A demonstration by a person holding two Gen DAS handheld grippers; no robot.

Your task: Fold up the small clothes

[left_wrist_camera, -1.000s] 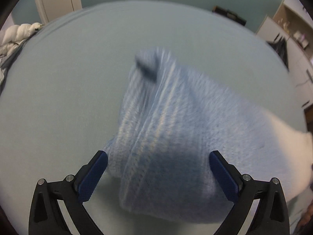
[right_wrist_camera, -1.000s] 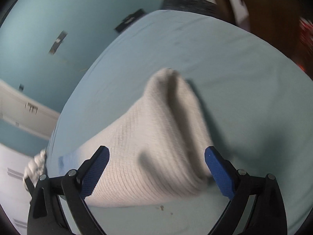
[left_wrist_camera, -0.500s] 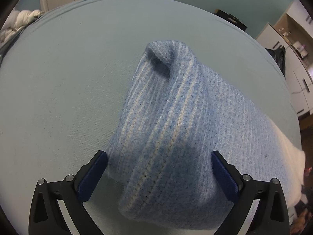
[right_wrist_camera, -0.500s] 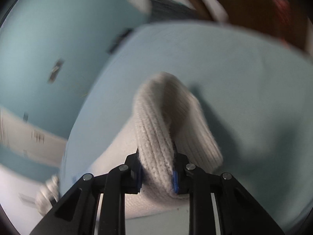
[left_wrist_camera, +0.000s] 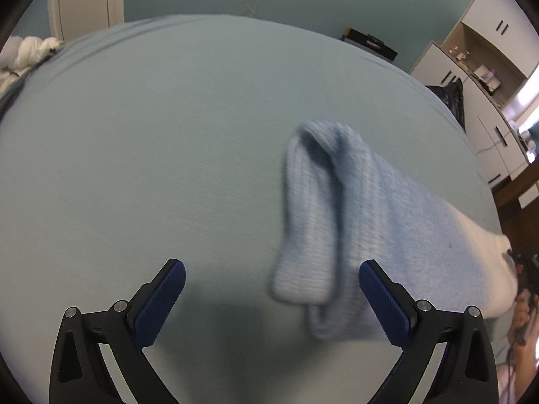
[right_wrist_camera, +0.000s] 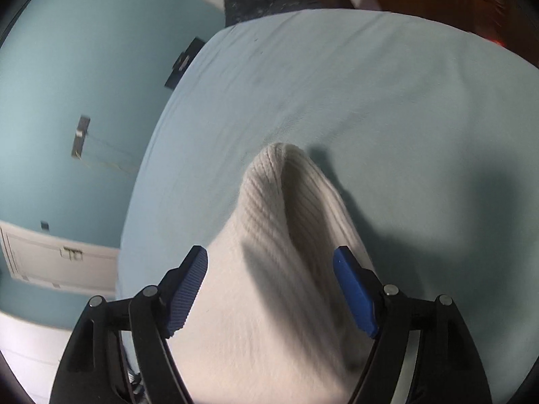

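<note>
Item: knit sock [left_wrist_camera: 353, 222], blue end to white end, lying on bed [left_wrist_camera: 168, 134], 3 o'clock of centre. Left gripper [left_wrist_camera: 271, 299] and right gripper [right_wrist_camera: 269, 289]: both spread, unladen. Advice: pinch one end squarely, fold onto other.

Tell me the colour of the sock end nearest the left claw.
Light blue, with a ribbed knit, on the sock; it shows best in the left wrist view.

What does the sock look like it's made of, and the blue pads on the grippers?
Sock: soft ribbed knit, likely cotton blend; its white end shows ribs, its blue end looks fuzzy. Pads: matte blue with fine ridges, probably rubber or textured plastic.
</note>
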